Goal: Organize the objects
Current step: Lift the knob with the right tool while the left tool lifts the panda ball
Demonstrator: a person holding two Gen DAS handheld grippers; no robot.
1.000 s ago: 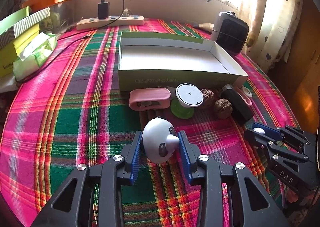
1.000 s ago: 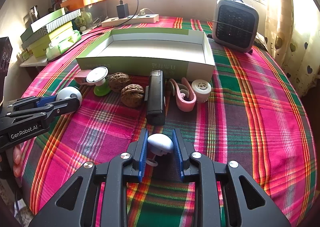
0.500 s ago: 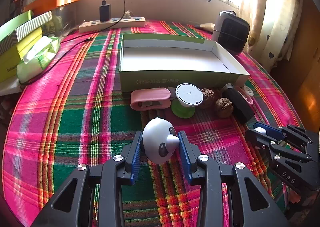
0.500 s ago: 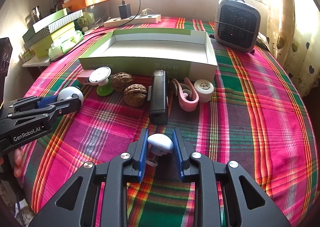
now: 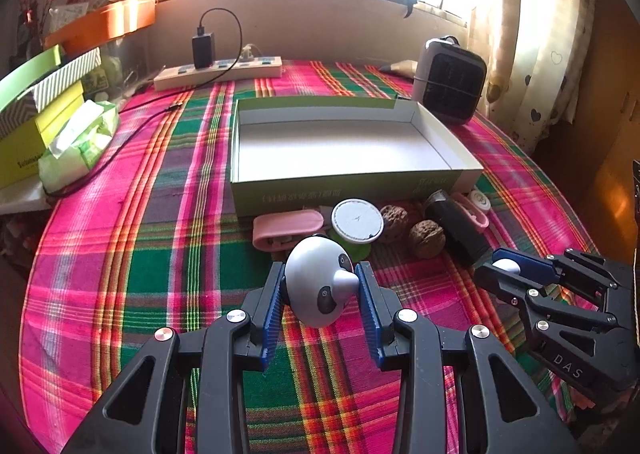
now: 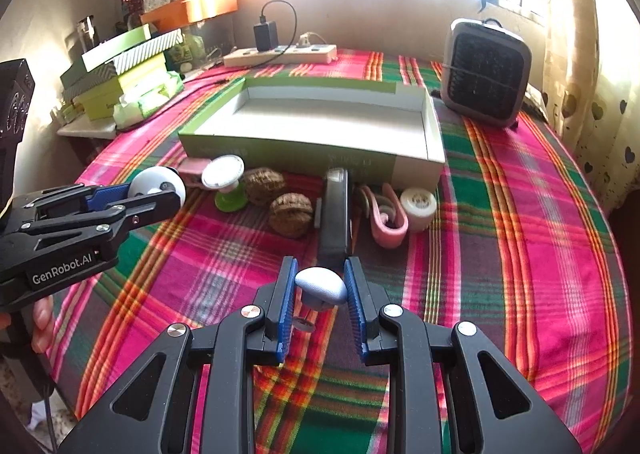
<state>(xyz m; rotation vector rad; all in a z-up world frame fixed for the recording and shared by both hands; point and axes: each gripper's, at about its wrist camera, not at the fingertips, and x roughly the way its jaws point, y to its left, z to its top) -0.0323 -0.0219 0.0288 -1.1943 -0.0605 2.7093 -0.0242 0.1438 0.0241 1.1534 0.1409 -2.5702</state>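
**Both grippers loaded, box waiting**

A sunlit window sill backs a surface (image 5: 132, 254) covered in bright plaid cloth, with a small heater (image 6: 486, 72) and a power strip (image 5: 218, 72) at the far side. A shallow open box (image 5: 348, 174) sits mid-surface with nothing in it; a row of small things lies along its near wall, among them two walnuts (image 6: 290, 210), a black case (image 6: 335, 214) and a pink clip (image 5: 286, 228). The left gripper (image 5: 322, 290) pinches a round white ball toy (image 5: 320, 286); the right gripper (image 6: 320, 288) is pressed onto a small pale blue cap (image 6: 320, 286). Both hang short of the box. The carry step looks in hand; next, each piece probably needs lifting over the near wall before release.
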